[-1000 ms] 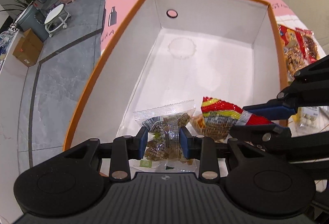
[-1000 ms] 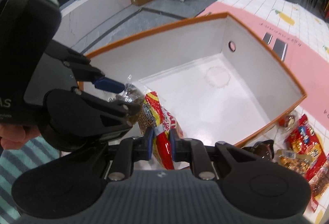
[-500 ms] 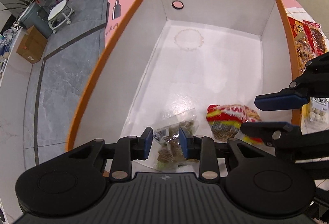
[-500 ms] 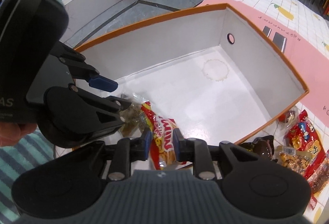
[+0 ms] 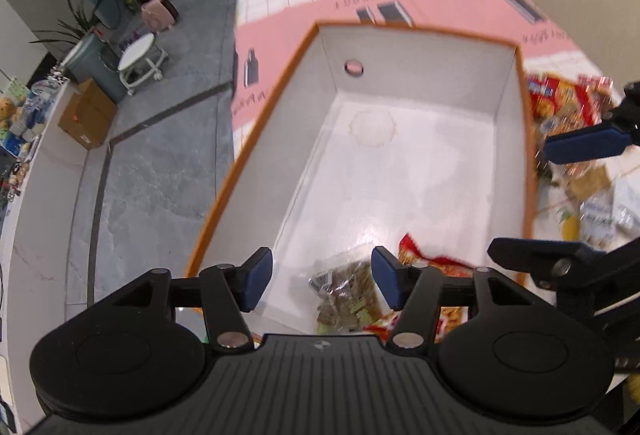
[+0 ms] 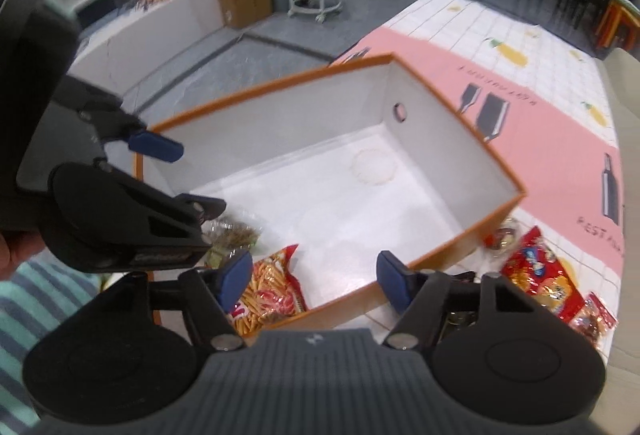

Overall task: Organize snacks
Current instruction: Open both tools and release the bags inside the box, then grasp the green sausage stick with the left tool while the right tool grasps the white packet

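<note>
Where gripper bodies intrude, both packets [image 5: 348, 291] hide partly.

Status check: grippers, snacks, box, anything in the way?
Left gripper and right gripper open, jaws just opened, empty. Clear packet and red packet lie in the box. Nothing in the way.

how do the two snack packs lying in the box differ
The clear pack is see-through with brown and green pieces inside; the red pack is printed red and yellow and shows thin sticks. The clear pack lies nearer the left gripper, the red pack nearer the right gripper. Both rest on the floor of the box at its near end, released by open jaws.
</note>
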Available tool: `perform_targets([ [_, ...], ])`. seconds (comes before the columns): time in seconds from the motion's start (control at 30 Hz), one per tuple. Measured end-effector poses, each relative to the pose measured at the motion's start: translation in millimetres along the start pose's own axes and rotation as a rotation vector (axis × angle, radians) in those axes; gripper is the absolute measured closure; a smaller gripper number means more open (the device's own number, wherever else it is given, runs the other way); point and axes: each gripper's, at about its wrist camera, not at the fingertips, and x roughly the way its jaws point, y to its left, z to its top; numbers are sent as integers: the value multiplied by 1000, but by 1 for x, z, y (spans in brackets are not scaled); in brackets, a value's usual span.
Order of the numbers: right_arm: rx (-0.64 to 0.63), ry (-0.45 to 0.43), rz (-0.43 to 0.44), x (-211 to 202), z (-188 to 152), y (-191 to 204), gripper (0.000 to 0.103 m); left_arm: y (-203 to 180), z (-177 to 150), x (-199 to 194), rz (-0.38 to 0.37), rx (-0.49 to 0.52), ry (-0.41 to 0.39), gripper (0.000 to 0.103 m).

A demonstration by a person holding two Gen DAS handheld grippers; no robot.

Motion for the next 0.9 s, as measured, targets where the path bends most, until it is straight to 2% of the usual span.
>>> perform_targets([
  [0.17,79,-84,-24,-36,-8,-17,33,-9,4,-36,-3,-55,-111,34],
  [0.33,179,-160,-66,-69,-26,-43,33,-25,8,-73,-86,-109,-229,31],
  [0.5,249,-196,-122,-95,-47,-67,33,-54,7,-94,-169,-119,-288,31],
  [0.73,315,-188,-172,-114,-92,-97,32,-99,-1,-89,-288,-92,-268,31],
  [0.9,318,-142,-220,-107,-128,-107,32,-129,-11,-68,-329,-95,-188,31],
])
